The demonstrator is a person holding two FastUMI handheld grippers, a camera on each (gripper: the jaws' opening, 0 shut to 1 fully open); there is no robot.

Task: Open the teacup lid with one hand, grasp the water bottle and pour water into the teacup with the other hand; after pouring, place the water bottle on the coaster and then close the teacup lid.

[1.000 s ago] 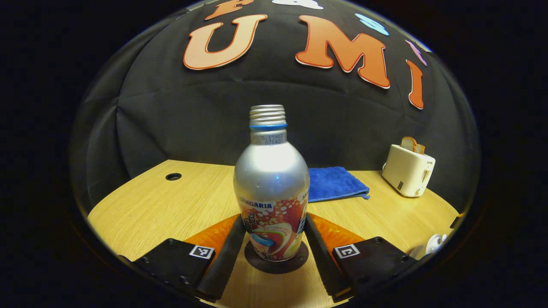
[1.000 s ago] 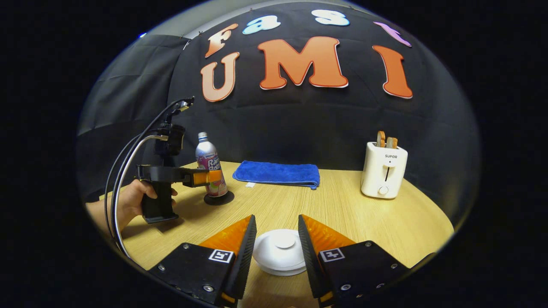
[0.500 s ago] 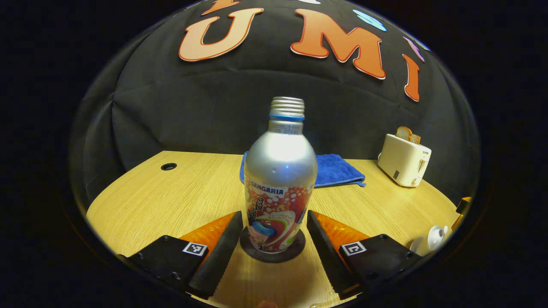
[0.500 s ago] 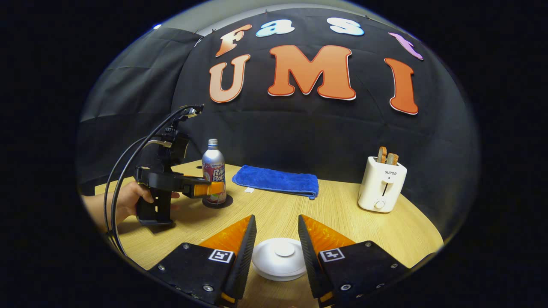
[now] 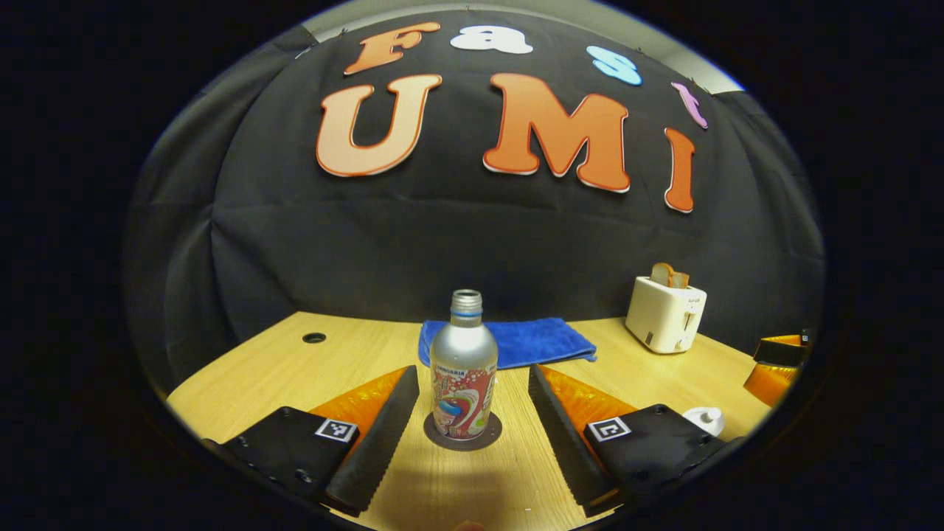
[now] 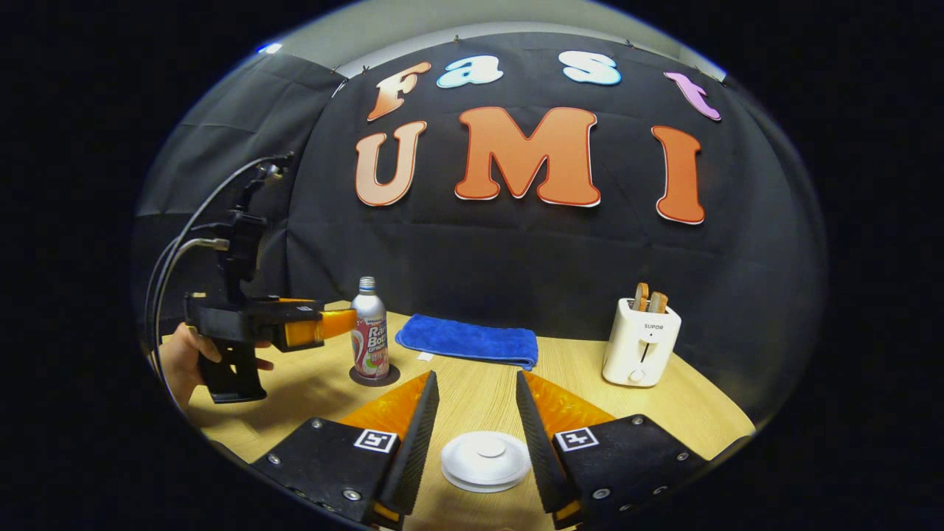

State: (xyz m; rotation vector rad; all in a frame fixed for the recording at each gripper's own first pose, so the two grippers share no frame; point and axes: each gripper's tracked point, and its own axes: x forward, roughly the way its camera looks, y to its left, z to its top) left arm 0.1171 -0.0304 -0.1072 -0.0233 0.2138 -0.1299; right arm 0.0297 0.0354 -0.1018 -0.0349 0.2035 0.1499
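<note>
Evidently both closing steps look done: water bottle (image 5: 463, 383) stands upright on coaster (image 5: 462, 441), lid (image 6: 486, 459) sits on teacup. Left gripper (image 5: 472, 413) spread, clear of bottle; right gripper (image 6: 472, 435) spread, flanking lid, touching nothing.

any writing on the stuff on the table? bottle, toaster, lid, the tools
water bottle: printed lettering on its wrap, too small and curved away to read surely.
toaster: one short word on the front, too small to read surely.
left tool and right tool: square black-and-white code markers, no words.
teacup lid: plain, no text.
</note>
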